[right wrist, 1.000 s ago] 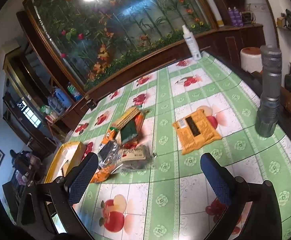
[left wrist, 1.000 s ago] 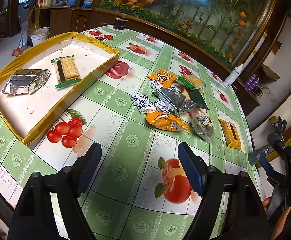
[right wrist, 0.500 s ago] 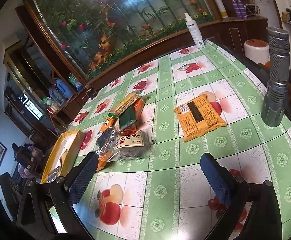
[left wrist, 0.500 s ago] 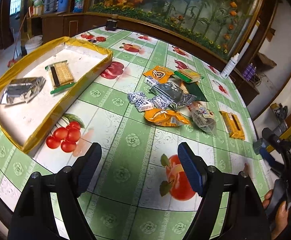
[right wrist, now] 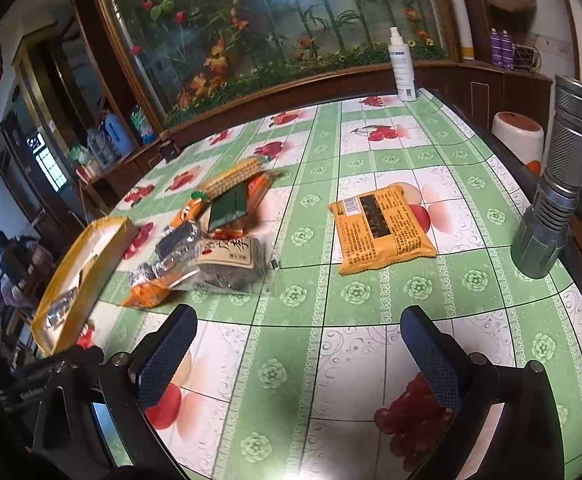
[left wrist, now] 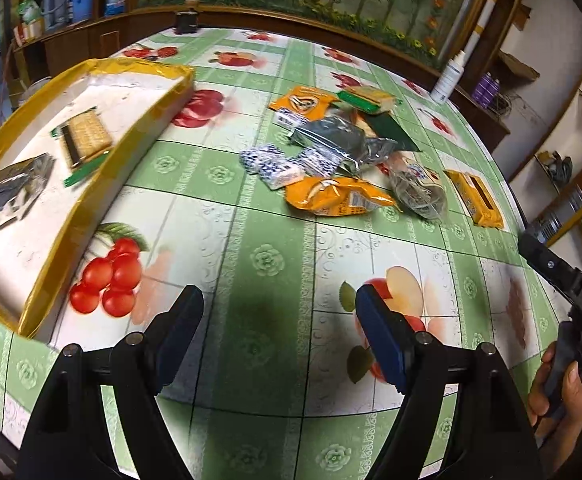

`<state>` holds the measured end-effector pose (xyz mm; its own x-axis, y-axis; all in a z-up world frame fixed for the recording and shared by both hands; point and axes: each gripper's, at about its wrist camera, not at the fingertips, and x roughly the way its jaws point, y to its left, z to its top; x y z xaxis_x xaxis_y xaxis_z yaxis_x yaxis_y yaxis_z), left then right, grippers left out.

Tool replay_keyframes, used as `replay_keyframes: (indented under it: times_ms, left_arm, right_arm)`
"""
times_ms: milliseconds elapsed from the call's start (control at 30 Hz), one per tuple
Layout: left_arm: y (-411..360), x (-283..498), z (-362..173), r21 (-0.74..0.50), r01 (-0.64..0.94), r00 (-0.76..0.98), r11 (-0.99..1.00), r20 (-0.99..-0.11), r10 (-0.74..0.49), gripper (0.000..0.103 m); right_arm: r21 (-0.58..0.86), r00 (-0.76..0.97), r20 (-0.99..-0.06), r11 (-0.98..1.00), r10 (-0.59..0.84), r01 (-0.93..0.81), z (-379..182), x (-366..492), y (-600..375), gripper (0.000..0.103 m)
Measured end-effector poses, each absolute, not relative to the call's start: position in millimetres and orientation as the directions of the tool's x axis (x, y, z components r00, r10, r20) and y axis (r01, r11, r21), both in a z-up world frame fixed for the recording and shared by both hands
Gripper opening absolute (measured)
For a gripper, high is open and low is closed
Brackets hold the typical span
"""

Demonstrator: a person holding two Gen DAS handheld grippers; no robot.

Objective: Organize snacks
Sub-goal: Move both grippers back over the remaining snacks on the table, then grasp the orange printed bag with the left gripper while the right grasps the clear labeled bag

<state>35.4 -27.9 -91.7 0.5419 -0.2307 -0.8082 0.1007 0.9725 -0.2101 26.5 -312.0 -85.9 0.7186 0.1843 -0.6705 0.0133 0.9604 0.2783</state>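
On the worktop point(left wrist: 267, 240), w/ its green-check fruit-print cloth, a heap of snacks lies mid-surface: orange crinkled pack point(left wrist: 337, 198) nearest the left gripper, blue-and-white small packs point(left wrist: 275, 164) just left of it, silver foil bag point(left wrist: 343, 140) behind, clear bag w/ dark contents point(left wrist: 417, 186) to the right, touching the heap. Farther back sit an orange packet w/ a logo point(left wrist: 303, 102) and a green-edged cracker pack point(left wrist: 369, 98). Flat orange packet point(right wrist: 383, 228) lies apart from the heap, on its right, alone on the cloth.

Yellow-rimmed tray point(left wrist: 91, 172) sits at the left of the worktop; inside it a cracker pack point(left wrist: 85, 138) and a silver foil pack point(left wrist: 11, 194), near each other, not clearly touching.

Left gripper point(left wrist: 279, 332): jaws spread wide, nothing between them, over bare cloth short of the heap. Right gripper point(right wrist: 297, 356): jaws likewise spread, empty, over cloth btw the clear bag and the flat orange packet, short of both. A hand point(left wrist: 563, 384) grips the right gripper's handle at the left view's right edge.

Metal flashlight point(right wrist: 557, 184) stands upright, head down, at the worktop's right edge. White spray bottle point(right wrist: 403, 66) stands at the far edge by the wooden frame of the flower mural.
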Motion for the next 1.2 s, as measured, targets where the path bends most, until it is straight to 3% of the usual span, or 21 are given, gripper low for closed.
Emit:
replay_keyframes:
  times_ms: [267,367,633,700,767,800,1033,1200]
  left_arm:
    - [-57,70,-88,-0.146,0.211,0.540,0.967,-0.807,-0.240,0.079]
    - [-69,86,-91,-0.118,0.240,0.536,0.964,-0.811,-0.233,0.078]
    - [-95,117,-108,-0.059,0.359,0.488,0.931,-0.839,-0.241,0.078]
    - [-93,118,-108,-0.039,0.362,0.511,0.931,-0.827,-0.234,0.059]
    - [-87,118,-107,-0.055,0.373,0.511,0.926,-0.821,-0.254,0.055]
    - [-85,117,-107,-0.052,0.373,0.517,0.926,-0.817,-0.254,0.048]
    - [-75,104,-107,-0.065,0.389,0.525,0.919,-0.804,-0.279,0.047]
    - [-61,92,-102,-0.133,0.366,0.521,0.921,-0.791,-0.321,0.034]
  right_arm:
    - [0.310,0.676,-0.700,0.951,0.231,-0.004,-95,54,-318,0.098]
    - [0.338,0.651,-0.693,0.937,0.309,-0.085,-93,71,-299,0.098]
    - [0.297,0.567,-0.751,0.941,0.337,-0.166,-111,131,-240,0.097]
    - [0.278,0.551,-0.769,0.946,0.324,-0.168,-118,141,-232,0.096]
    - [0.260,0.550,-0.776,0.951,0.308,-0.166,-120,145,-230,0.096]
    - [0.262,0.549,-0.777,0.951,0.309,-0.165,-121,145,-231,0.095]
    - [0.188,0.555,-0.793,0.967,0.252,-0.170,-124,137,-229,0.099]
    - [0.184,0.551,-0.800,0.972,0.236,-0.148,-123,134,-232,0.098]
